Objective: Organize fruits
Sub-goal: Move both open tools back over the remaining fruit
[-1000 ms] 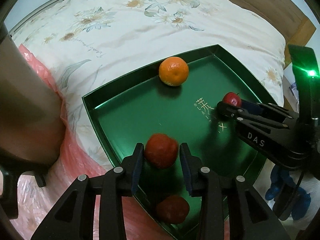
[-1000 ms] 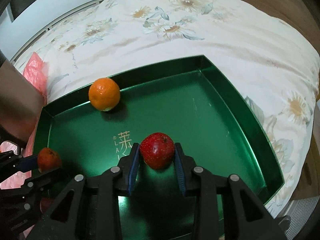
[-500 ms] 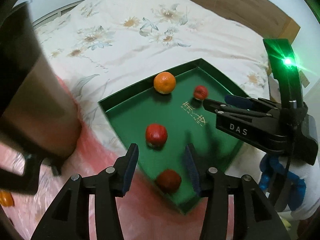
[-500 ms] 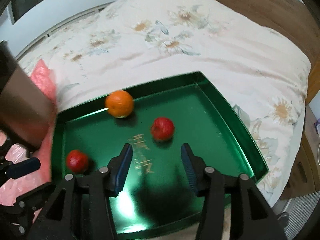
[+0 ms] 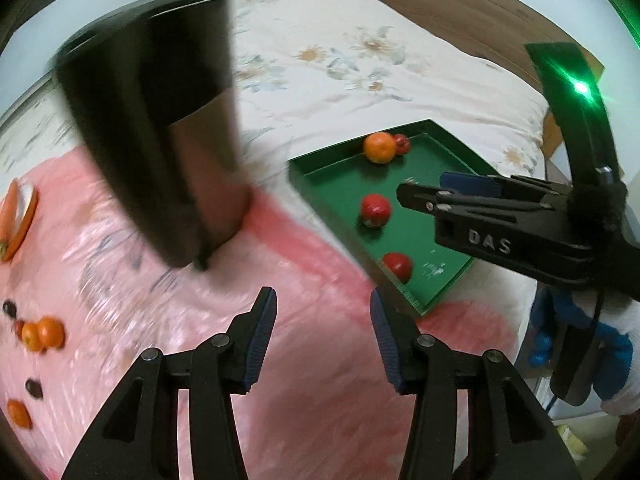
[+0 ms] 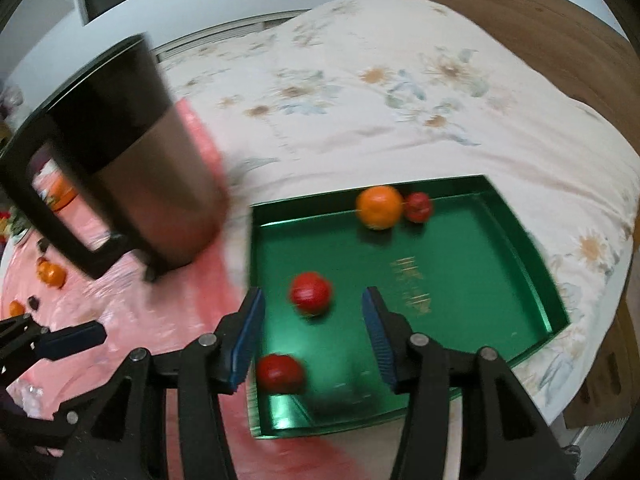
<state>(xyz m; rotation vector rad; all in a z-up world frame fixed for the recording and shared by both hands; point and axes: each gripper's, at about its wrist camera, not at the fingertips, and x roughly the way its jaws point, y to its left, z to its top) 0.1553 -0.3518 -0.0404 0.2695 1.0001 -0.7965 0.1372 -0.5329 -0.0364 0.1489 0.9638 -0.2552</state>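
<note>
A green tray (image 6: pixel 516 224) (image 5: pixel 444 284) lies on the bed and holds an orange (image 6: pixel 379 207) (image 5: pixel 379 147) with a small red fruit (image 6: pixel 418 206) (image 5: pixel 401 143) touching it at the far wall. Two more red fruits lie loose in the tray, one mid-left (image 6: pixel 311 293) (image 5: pixel 375 209) and one near the front corner (image 6: pixel 279 372) (image 5: pixel 397 266). My left gripper (image 5: pixel 323 328) is open over the pink plastic sheet (image 5: pixel 280 360), holding nothing. My right gripper (image 6: pixel 312 330) is open above the tray's left part, clear of the fruit. The right gripper (image 5: pixel 420 192) also shows side-on in the left wrist view.
A tall dark and metallic kettle (image 5: pixel 160 132) (image 6: pixel 132 160) stands on the pink sheet left of the tray. Small oranges (image 5: pixel 42 334) (image 6: pixel 51 273) and dark fruits (image 5: pixel 34 388) lie scattered at far left, beside an orange plate (image 5: pixel 18 220). A wooden headboard (image 6: pixel 520 28) runs behind the bed.
Both grippers let go of their red fruits, opened, and pulled back up and to the left. The right one's fruit rolled to the orange; the kettle and pink sheet came into view.
</note>
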